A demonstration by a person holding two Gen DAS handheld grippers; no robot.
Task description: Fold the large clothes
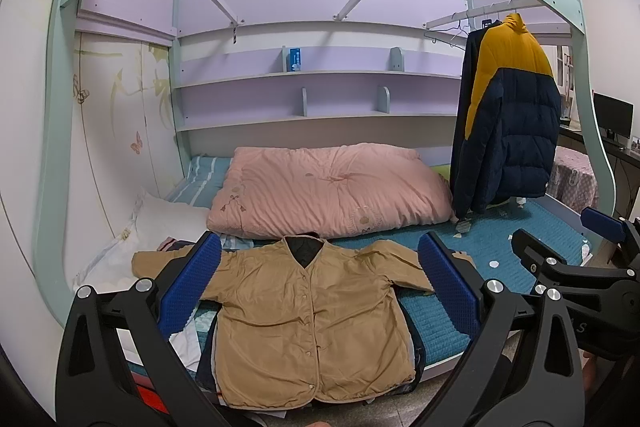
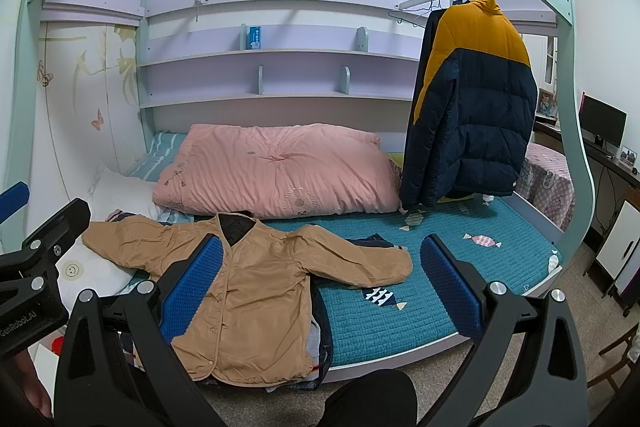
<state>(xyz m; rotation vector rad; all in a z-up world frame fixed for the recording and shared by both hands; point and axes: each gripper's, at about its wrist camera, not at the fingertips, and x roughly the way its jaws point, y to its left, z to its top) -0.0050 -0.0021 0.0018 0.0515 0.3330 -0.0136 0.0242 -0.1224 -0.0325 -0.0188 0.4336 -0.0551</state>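
A tan button-up jacket lies spread flat, sleeves out, at the lower centre of the frame on a teal bed; the left gripper and right gripper hover above, jaws wide apart and empty, so folding seems not yet begun, and a sleeve likely needs grasping next.

The left gripper hangs wide open, grasping nothing. A tan button-front jacket lies spread flat just ahead between its blue fingers. The right gripper shows at its right.

"GenRobot.AI" is printed in white on the black left gripper body. The print on the small blue box on the lilac shelf cannot be read.
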